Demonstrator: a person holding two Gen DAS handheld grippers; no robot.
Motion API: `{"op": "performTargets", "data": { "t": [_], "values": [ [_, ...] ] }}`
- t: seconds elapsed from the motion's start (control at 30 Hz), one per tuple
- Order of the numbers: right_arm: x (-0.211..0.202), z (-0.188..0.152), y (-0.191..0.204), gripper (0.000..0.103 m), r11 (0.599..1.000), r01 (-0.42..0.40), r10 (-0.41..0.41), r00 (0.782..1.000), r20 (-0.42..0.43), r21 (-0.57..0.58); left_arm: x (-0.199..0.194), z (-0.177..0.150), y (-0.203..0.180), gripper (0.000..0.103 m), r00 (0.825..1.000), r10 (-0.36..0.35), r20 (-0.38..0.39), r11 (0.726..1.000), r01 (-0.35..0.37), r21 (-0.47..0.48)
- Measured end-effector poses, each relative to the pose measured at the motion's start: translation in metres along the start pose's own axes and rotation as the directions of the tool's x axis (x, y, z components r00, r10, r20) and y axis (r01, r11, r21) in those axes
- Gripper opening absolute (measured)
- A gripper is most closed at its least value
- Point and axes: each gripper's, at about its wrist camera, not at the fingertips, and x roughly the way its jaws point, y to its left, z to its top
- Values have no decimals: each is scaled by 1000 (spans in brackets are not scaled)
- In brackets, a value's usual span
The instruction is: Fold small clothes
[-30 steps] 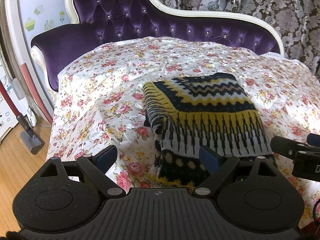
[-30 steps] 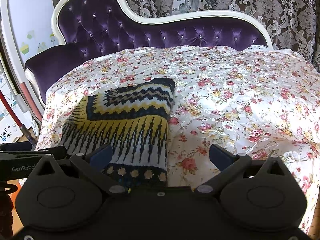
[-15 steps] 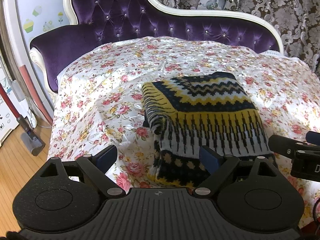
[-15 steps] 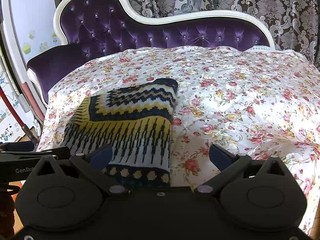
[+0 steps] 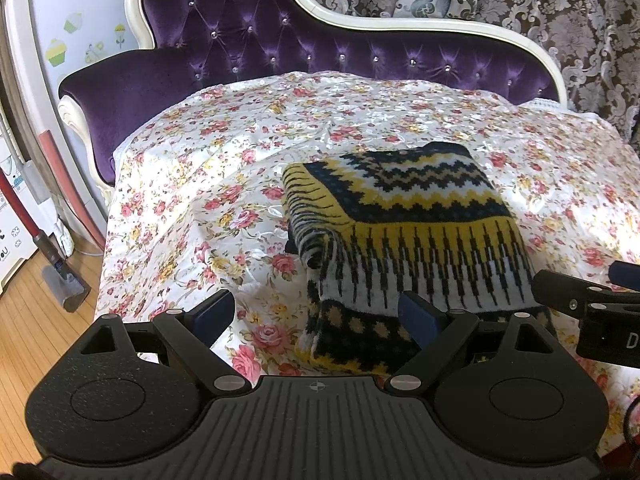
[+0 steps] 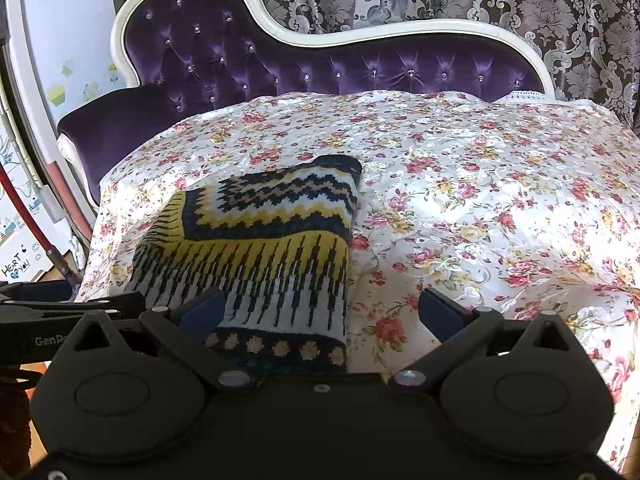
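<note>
Knitted sweater (image 5: 404,240) folded on floral sheet (image 5: 192,200), purple chaise (image 5: 240,40) at 12 o'clock, left claw (image 5: 316,316) gaping and empty, right claw (image 6: 320,312) likewise spread wide, empty.

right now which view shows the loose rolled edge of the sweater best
The left wrist view: the sweater shows its left side there, where the rolled edge hangs open. The right wrist view shows the sweater mostly from above, that edge barely visible.
</note>
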Motion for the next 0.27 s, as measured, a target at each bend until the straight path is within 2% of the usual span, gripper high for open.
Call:
{"op": "performTargets", "data": {
  "t": [0.27],
  "values": [
    [1,0,1,102,1000,-1,1,1000,-2,0,0,-1,0,89,1000,-2,4,1000,2,1]
  ]
}}
